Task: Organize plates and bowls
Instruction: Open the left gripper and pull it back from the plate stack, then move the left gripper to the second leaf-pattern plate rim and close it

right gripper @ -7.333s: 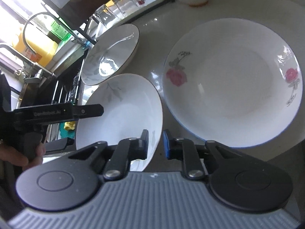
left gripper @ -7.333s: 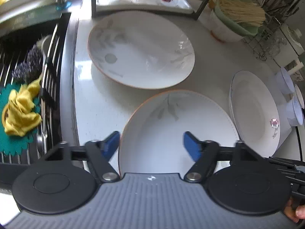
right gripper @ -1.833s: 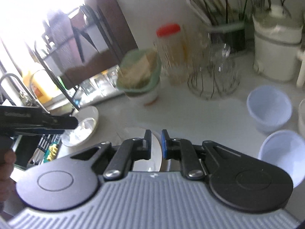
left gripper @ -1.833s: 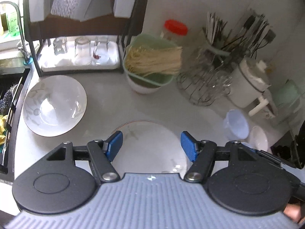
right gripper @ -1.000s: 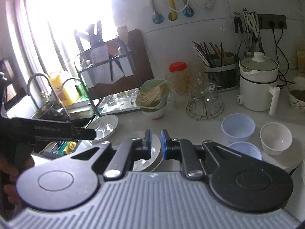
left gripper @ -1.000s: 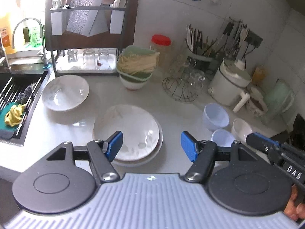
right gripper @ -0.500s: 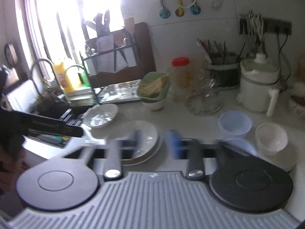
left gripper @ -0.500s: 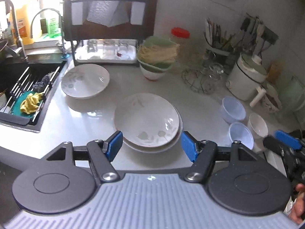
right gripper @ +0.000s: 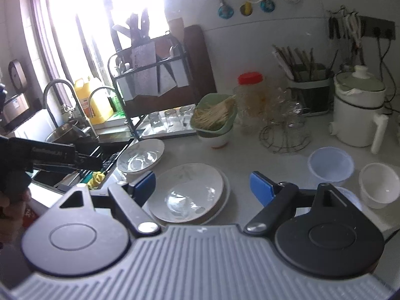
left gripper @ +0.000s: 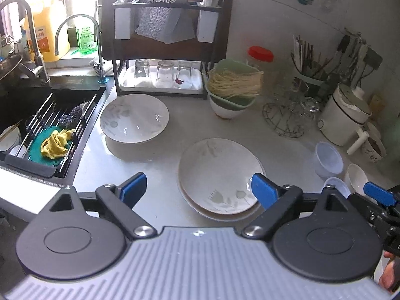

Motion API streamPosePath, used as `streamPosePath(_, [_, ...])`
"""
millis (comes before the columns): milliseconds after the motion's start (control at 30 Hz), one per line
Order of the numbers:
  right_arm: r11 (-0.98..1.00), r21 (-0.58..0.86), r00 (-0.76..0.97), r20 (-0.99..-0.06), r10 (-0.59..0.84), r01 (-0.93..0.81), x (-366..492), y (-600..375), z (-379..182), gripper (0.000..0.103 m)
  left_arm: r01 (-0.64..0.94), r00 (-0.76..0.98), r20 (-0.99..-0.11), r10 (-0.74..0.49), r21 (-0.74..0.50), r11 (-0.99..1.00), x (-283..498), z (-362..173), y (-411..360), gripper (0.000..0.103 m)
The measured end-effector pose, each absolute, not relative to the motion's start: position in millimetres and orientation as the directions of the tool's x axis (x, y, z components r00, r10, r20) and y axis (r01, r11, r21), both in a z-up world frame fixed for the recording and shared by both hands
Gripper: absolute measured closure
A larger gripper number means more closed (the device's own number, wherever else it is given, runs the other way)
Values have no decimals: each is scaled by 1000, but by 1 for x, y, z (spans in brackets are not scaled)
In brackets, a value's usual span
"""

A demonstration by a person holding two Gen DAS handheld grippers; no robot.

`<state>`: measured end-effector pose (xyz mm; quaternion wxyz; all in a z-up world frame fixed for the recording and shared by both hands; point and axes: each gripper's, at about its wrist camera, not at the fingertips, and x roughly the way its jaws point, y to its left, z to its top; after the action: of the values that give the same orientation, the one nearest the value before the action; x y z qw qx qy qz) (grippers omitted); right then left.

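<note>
At the tabletop's left edge the sink (left gripper: 30,125) holds a rack with a yellow rag (left gripper: 56,143). Just right of it, near the back-left corner, one plate (left gripper: 134,118) sits alone on the tabletop (left gripper: 160,195), in front of the glass rack (left gripper: 160,50).

My left claw (left gripper: 197,187) hangs above the front edge, its blue pads (left gripper: 132,186) spread wide. The jaws have just been opening further, and nothing is between them; the bare tabletop and the near rim of the stack show in the gap.

The stack (left gripper: 218,175) lies in the middle of the tabletop: a leaf-patterned plate resting in a slightly larger one, the upper one shifted a little toward the back-left. Behind it, toward the back edge, a green bowl of noodles (left gripper: 233,85) sits in a white bowl, with a wire stand (left gripper: 287,117) to its right.

My right claw (right gripper: 202,183) is also spread, its jaws just opened from pressed together, and empty; the stack shows between its pads in the right wrist view, not touched by them.

Toward the right edge stand three small bowls close together: a pale blue one (right gripper: 330,163), a white one (right gripper: 378,183), and another pale one (left gripper: 336,186) partly hidden behind my claw. A white pot (right gripper: 357,112) stands behind them near the back-right corner.
</note>
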<state>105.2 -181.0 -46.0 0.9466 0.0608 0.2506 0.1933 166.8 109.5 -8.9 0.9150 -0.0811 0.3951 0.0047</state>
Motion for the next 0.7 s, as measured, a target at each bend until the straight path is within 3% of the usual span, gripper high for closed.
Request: streamPosePath(700, [941,196,749,-570,338,-276,208,-80,-72,19,6,598,-792,-126,-152,988,305,-68,195,9])
